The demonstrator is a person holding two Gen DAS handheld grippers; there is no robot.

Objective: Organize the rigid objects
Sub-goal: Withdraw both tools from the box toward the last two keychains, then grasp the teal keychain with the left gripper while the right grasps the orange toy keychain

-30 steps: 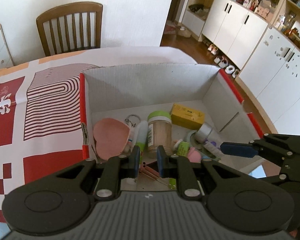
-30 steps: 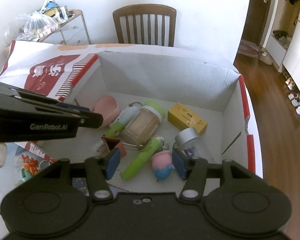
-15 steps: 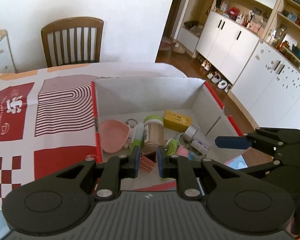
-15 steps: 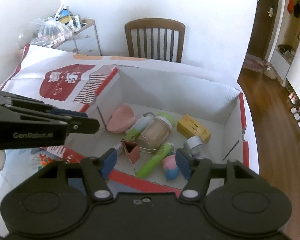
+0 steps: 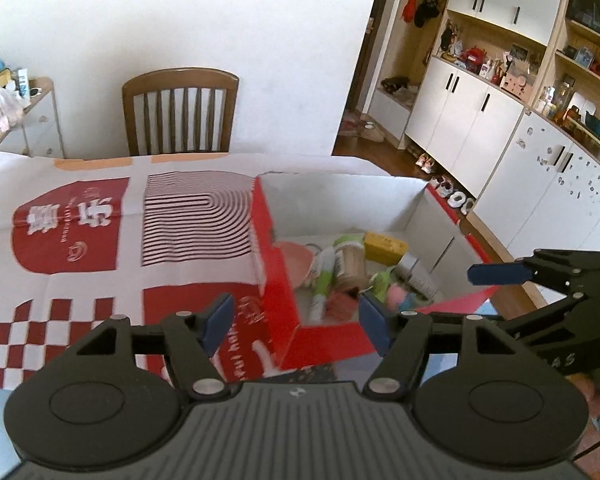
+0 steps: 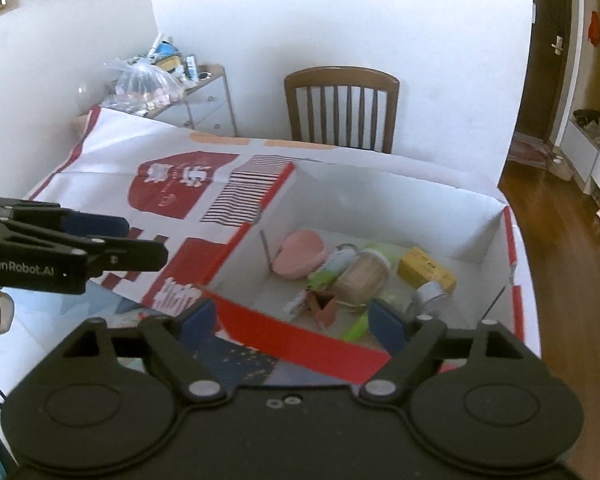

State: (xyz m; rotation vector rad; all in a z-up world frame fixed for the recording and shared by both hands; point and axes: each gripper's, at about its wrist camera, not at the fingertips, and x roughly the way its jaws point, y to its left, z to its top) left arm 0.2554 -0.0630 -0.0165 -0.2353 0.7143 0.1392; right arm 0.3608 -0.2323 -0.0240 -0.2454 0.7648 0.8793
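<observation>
Several small items lie jumbled in the box (image 6: 380, 196), half hidden behind its red near wall and my right tool (image 6: 296, 320). Since a second ago I've pulled both tools back off the pile. My left tool (image 5: 296, 316) and right are both opening, empty.

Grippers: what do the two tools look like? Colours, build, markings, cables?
Both match. The left tool and right tool are matte black plastic linkage arms with silver pivot screws, round discs on a ribbed grey-black body, and blue rectangular pads on the fingers. The left tool's side reads "GenRobot.AI" in white. A thin dark cable shows at the right view's lower left edge.
</observation>
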